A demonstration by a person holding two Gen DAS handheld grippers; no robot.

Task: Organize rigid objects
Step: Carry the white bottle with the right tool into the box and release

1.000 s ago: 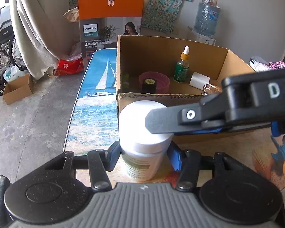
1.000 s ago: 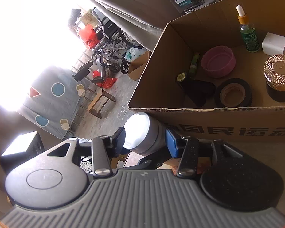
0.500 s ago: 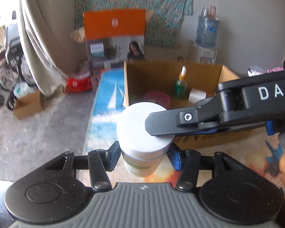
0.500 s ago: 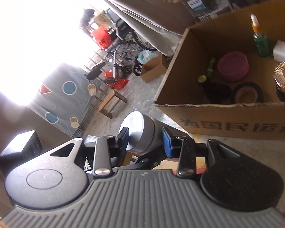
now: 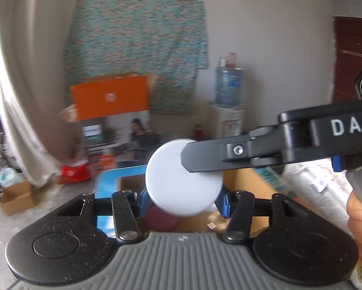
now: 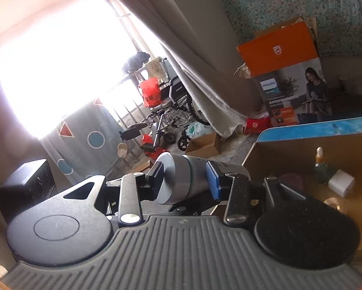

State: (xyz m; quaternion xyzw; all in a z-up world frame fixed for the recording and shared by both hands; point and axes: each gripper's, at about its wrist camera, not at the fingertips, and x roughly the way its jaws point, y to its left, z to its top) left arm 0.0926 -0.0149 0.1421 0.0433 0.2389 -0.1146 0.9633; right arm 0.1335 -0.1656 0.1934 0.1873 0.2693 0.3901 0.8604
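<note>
Left gripper [image 5: 182,199] points slightly downward, its blue-padded jaws clamped on the sides of a white-lidded jar [image 5: 184,177]. Right gripper [image 6: 185,181] reaches in from the right across the lid, its jaws opening around the same jar's top end, one pad at each side. A hand [image 5: 361,220] holds its handle at the right edge.

A big orange box [image 5: 109,99] stands on the floor by the wall. Behind it hangs a green flowery cloth [image 5: 137,48]. To the right of the box is a water jug [image 5: 228,85] on a white stand. To the left of the box hangs a long pale curtain [image 6: 193,72]. A wheelchair [image 6: 171,111] sits past the curtain, near the bright window [image 6: 55,67]. A small open brown box [image 5: 18,197] lies on the floor left of the orange box.
</note>
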